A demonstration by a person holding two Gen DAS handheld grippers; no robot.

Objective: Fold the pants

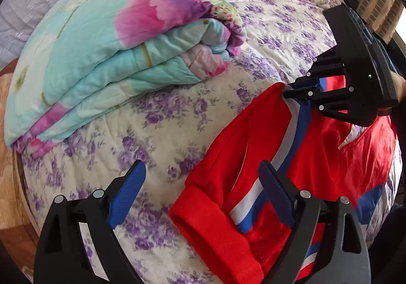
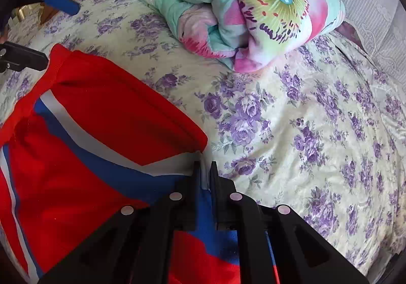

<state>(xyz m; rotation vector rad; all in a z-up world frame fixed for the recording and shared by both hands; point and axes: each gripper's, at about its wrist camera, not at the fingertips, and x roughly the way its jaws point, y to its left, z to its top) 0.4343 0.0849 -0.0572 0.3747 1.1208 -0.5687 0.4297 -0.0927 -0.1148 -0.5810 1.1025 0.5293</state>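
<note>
Red pants (image 1: 317, 146) with white and blue side stripes lie on the floral bedspread (image 1: 157, 126). My left gripper (image 1: 200, 187) is open, its jaws wide apart around the ribbed red cuff (image 1: 210, 230). My right gripper (image 2: 204, 169) is shut on the pants' edge (image 2: 101, 126) at the white and blue stripe. The right gripper also shows in the left wrist view (image 1: 299, 91), pinching the far corner of the pants. The left gripper's blue pad (image 2: 61, 3) shows at the upper left of the right wrist view.
A folded turquoise and pink floral quilt (image 1: 106, 55) lies on the bed behind the pants; it also shows in the right wrist view (image 2: 228, 9). A pale lace curtain (image 2: 375, 9) hangs behind the bed. A wooden bed frame (image 1: 7, 169) shows at the left.
</note>
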